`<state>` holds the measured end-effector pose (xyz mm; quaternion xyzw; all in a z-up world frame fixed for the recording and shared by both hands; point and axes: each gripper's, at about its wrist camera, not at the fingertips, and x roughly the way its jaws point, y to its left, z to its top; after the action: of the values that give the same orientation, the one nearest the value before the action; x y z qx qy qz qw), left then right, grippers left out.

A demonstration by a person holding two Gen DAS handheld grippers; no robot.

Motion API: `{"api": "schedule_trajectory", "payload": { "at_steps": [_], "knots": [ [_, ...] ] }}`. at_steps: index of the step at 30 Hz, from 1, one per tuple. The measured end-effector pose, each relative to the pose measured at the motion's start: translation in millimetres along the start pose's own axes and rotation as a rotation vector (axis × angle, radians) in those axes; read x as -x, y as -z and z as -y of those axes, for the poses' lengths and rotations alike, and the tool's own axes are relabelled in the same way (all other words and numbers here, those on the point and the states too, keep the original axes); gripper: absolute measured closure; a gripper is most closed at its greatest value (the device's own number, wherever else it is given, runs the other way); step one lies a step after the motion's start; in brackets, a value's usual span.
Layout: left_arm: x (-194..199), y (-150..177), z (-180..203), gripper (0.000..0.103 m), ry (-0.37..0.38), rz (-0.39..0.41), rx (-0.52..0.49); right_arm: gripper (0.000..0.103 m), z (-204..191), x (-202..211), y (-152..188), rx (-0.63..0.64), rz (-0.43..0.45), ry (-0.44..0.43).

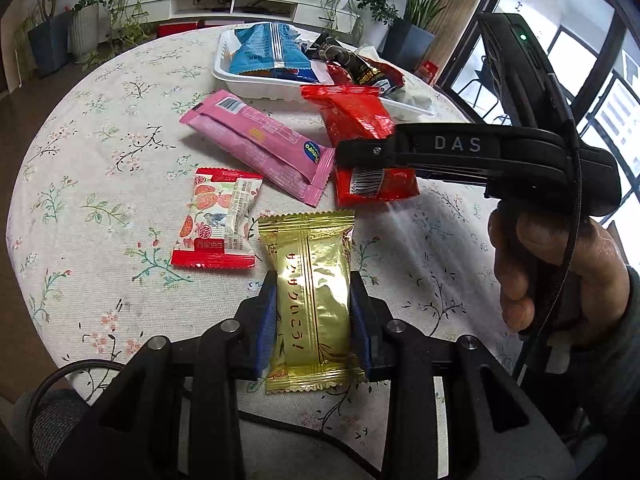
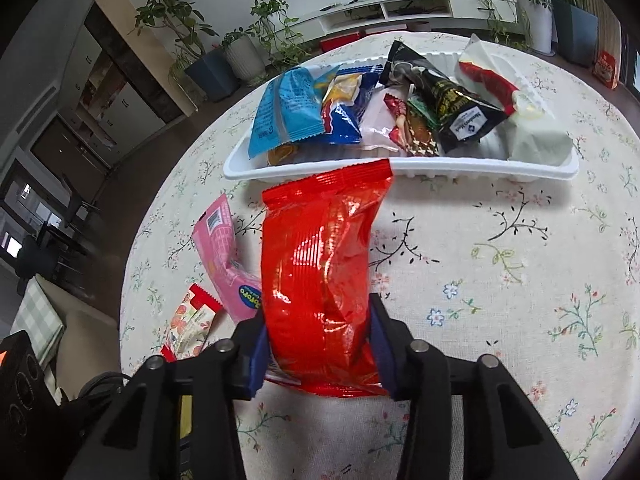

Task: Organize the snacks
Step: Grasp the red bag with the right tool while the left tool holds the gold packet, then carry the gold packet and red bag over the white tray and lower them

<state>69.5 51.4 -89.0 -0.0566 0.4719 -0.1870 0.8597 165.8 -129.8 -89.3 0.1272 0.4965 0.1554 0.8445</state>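
Nearest to us in the left wrist view, our left gripper (image 1: 314, 320) is closed on a gold snack packet (image 1: 312, 300), its blue pads pressing the packet's two long sides; we cannot tell whether the packet lies on the floral tablecloth (image 1: 100, 184) or sits just above it. In the right wrist view, our right gripper (image 2: 320, 344) is likewise clamped on a red snack bag (image 2: 320, 272), gripped at its lower end, with its top edge reaching toward the near rim of the white tray (image 2: 440, 170).

Just beyond the gold packet, a little to the left, a red-and-white candy packet (image 1: 218, 224) lies flat on the cloth. Past it a pink wafer packet (image 1: 260, 144) lies diagonally, its end close beside the red snack bag (image 1: 360, 128). From the left camera we see the right gripper (image 1: 440, 148) reaching in from the right across that bag, held in our right hand (image 1: 560, 272).

Farthest off, the white tray (image 1: 248, 84) holds a light blue packet (image 2: 286, 108), a dark blue one (image 2: 346, 116), a black pouch (image 2: 444, 96) and other wrapped snacks. Potted plants (image 2: 240, 52) stand beyond the table.
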Motion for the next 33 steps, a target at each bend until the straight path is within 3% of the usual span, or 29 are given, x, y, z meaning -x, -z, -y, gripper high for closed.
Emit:
{"api": "schedule_trajectory", "payload": {
  "at_steps": [5,20,27,33],
  "knots": [
    [0.9,1.0,-0.2,0.072,-0.001,0.002,-0.001,0.067,7.2,11.9,6.4,-0.010,0.016,-0.012],
    [14.7,-6.5,4.2,0.072,0.028,0.039,0.009,0.067,57.5,65.5,31.8,-0.147,0.086,-0.045],
    [32.6,-39.1,16.1,0.072,0.066,0.086,-0.007,0.067,81.5,85.5,24.5,-0.193,0.130,-0.033],
    [47.0,-97.4,24.7,0.072,0.082,0.142,-0.039,0.067,81.9,109.7,-1.4,-0.159,0.189,-0.021]
  ]
}}
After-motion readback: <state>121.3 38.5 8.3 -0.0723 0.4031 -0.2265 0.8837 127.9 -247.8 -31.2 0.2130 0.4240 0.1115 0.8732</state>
